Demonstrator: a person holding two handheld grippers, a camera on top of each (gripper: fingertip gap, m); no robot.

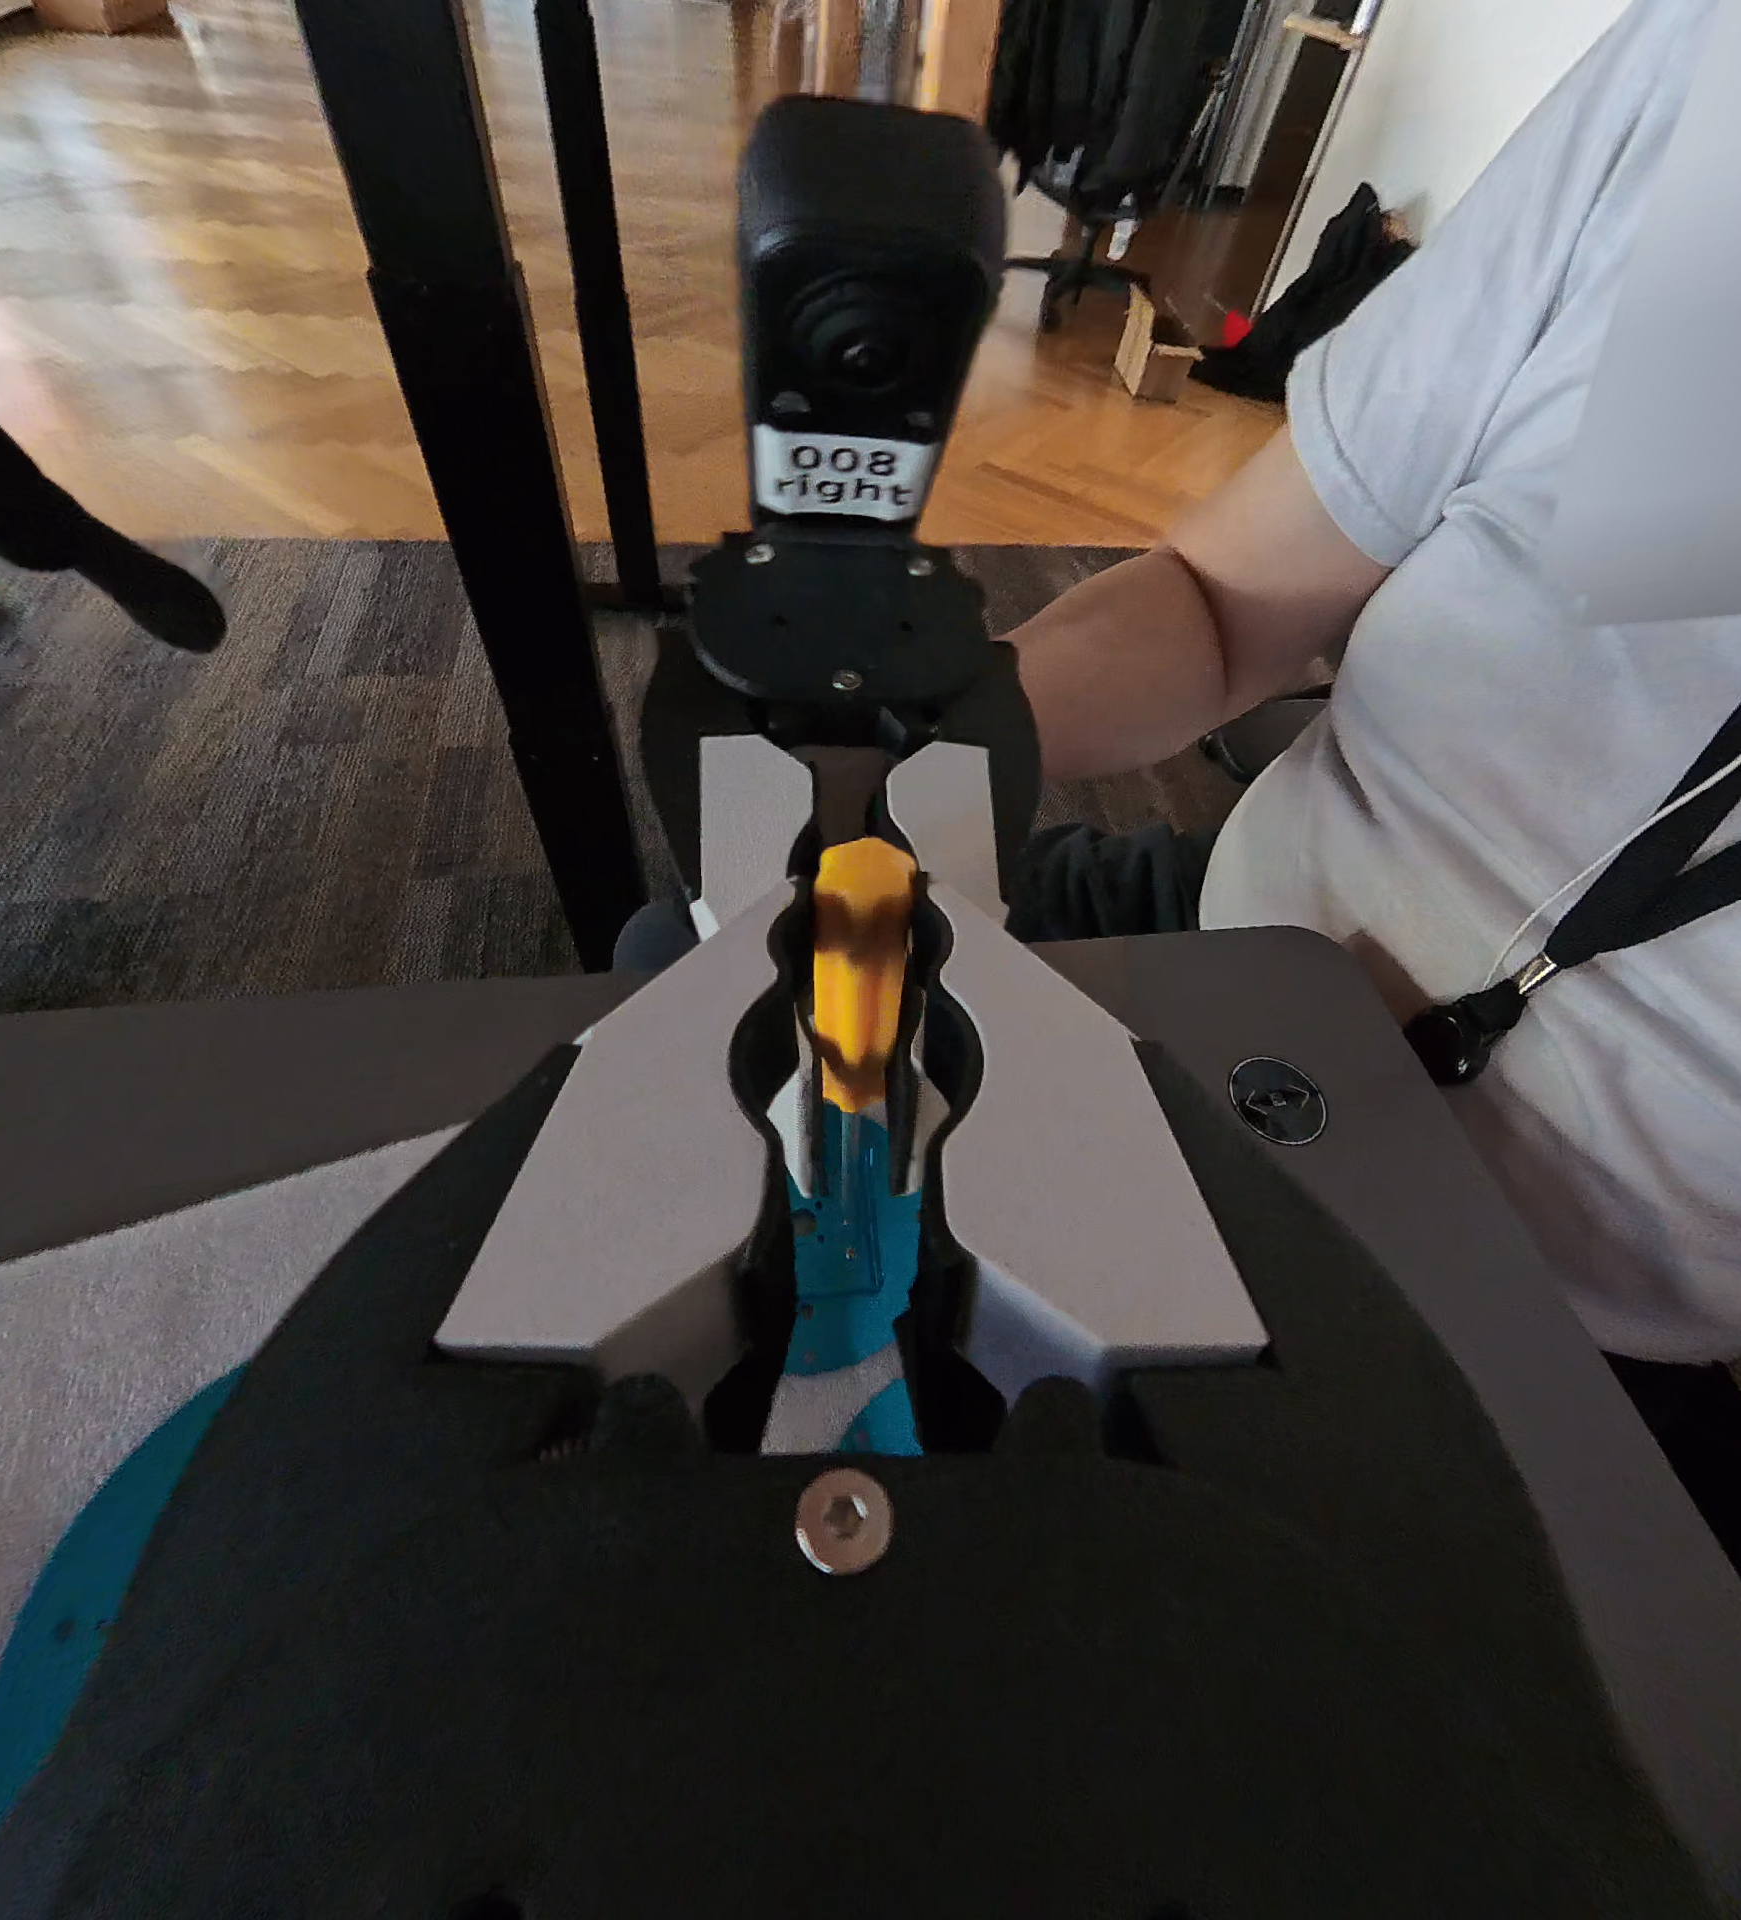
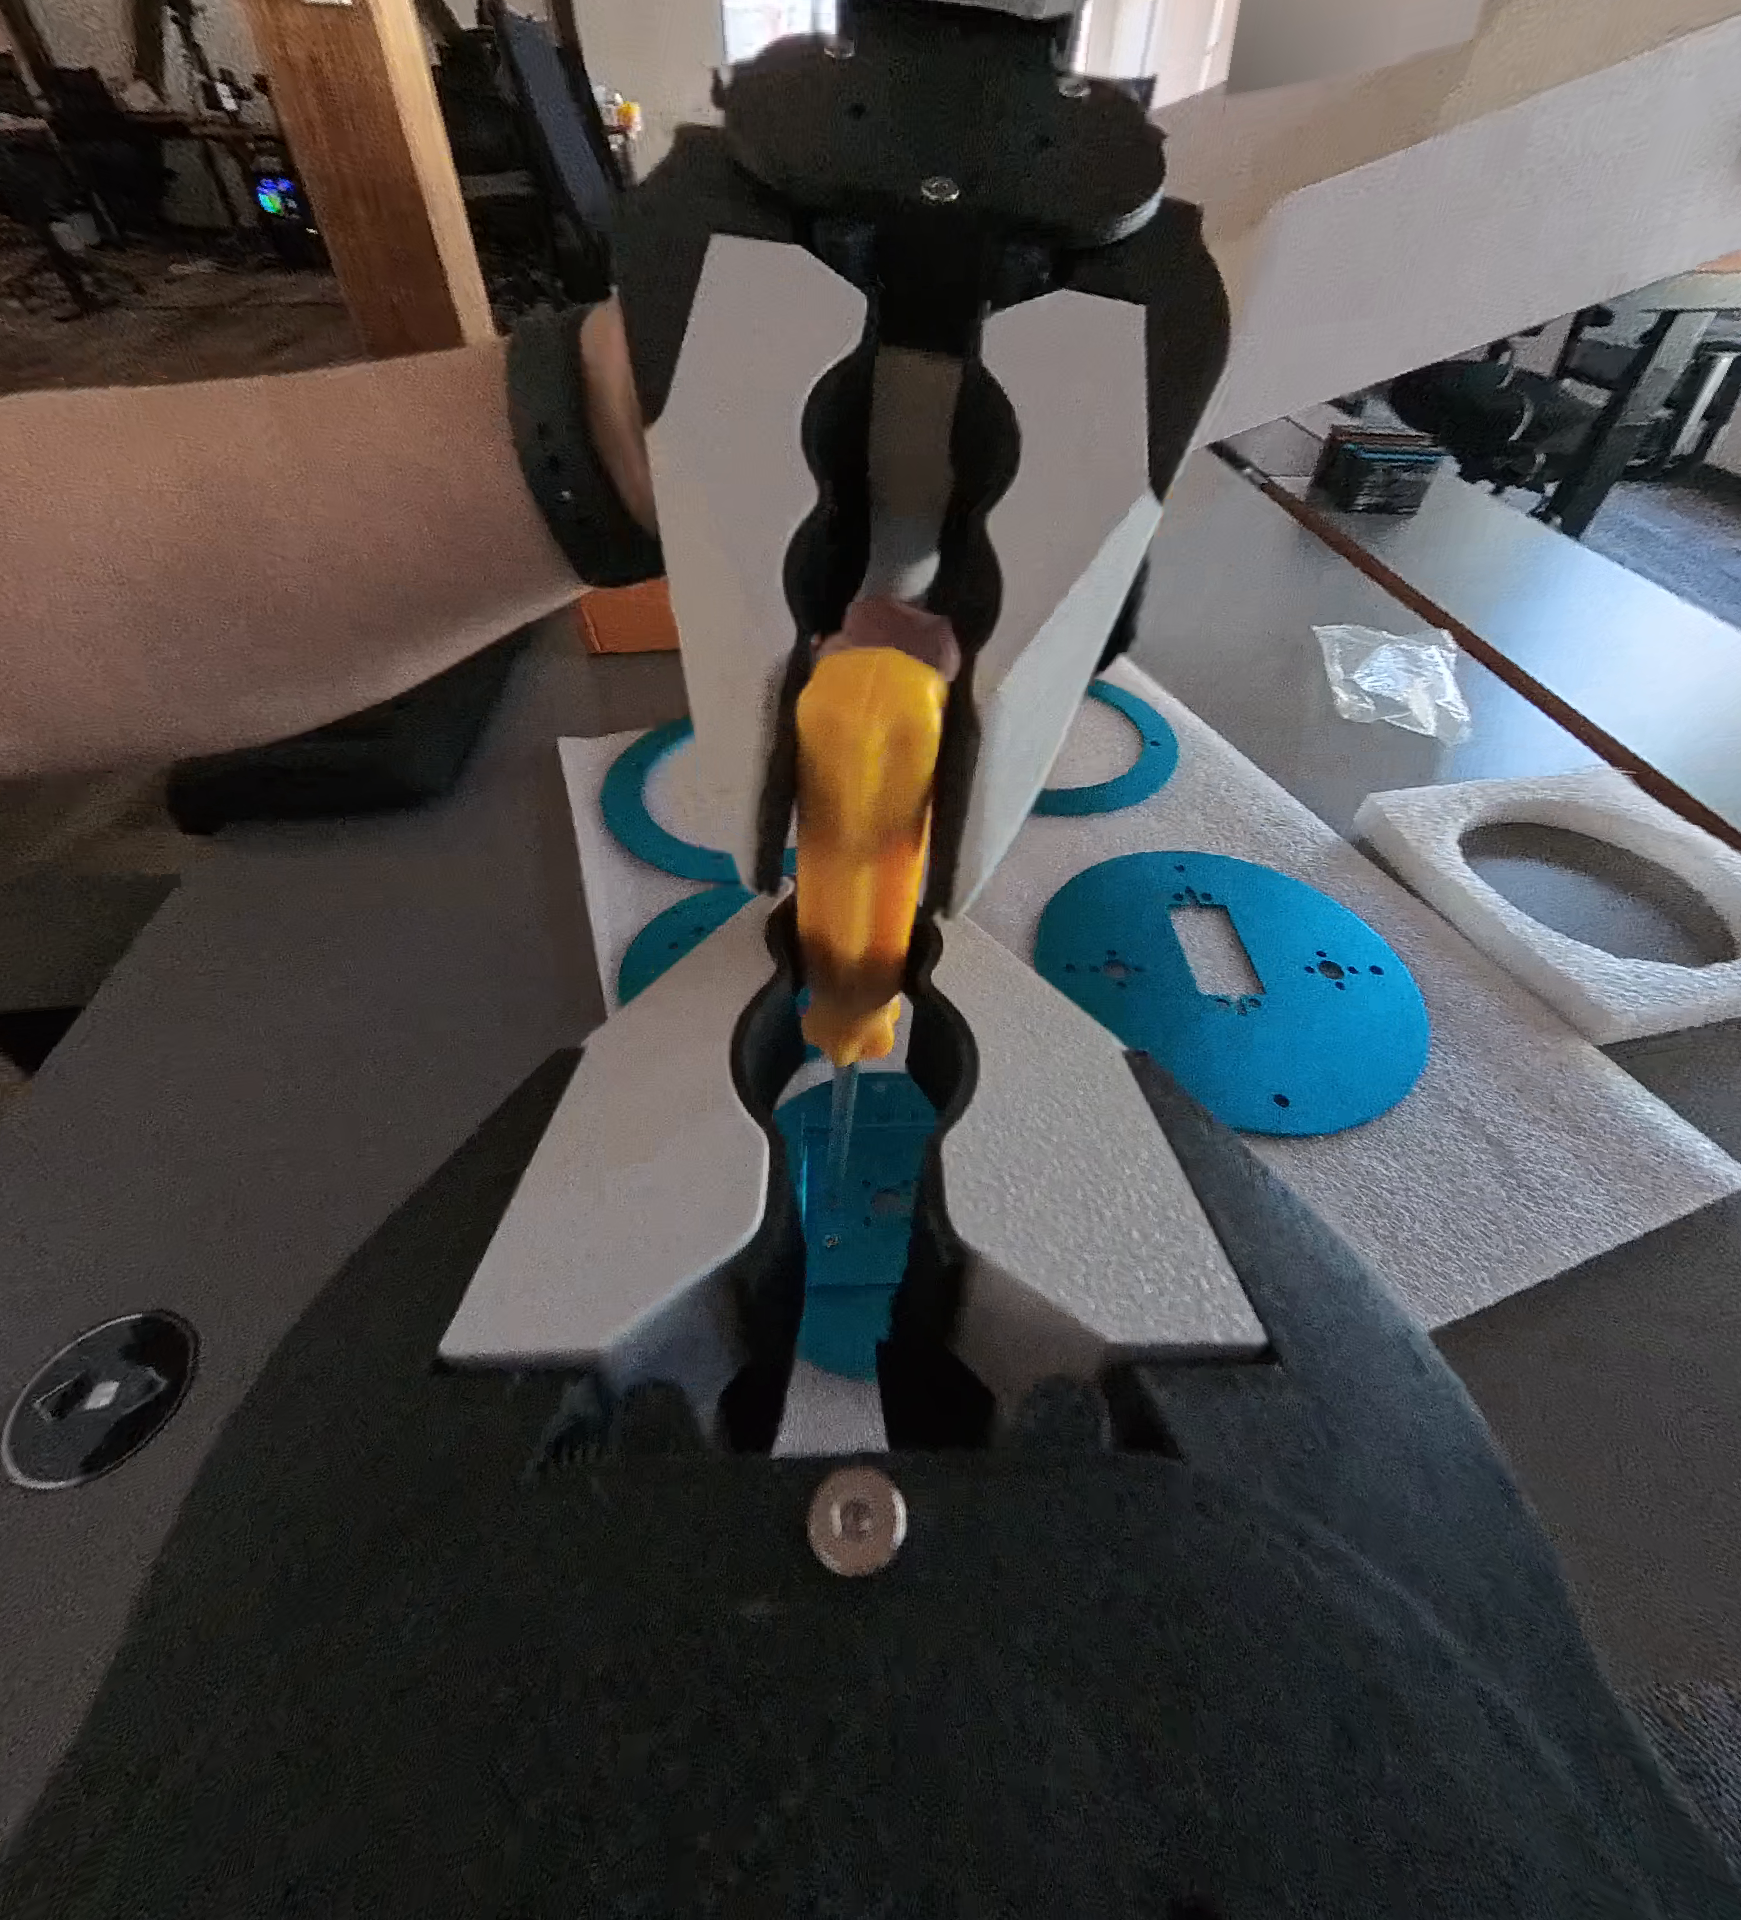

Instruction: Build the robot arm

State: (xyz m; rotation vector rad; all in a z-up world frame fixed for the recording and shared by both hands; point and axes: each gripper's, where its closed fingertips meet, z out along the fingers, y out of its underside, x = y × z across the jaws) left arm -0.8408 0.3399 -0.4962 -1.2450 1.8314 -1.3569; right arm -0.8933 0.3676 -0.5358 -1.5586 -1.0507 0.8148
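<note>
Both the left gripper (image 1: 850, 997) and the right gripper (image 2: 861, 961) are clenched on one yellow-handled screwdriver (image 2: 866, 852), its thin shaft pointing down at a blue plate (image 2: 850, 1226) between the fingers. Only the right wrist view shows the round blue disc (image 2: 1230, 987) on white foam (image 2: 1468, 1164), far right, beside a crumpled plastic bag (image 2: 1391, 681). Only the left wrist view shows the person's white shirt (image 1: 1572, 727) at right.

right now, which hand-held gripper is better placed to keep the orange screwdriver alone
Left, probably. Both views show most of the orange screwdriver handle lying between the fingers of the left hand-held gripper; the right hand-held gripper only pinches one end.
</note>
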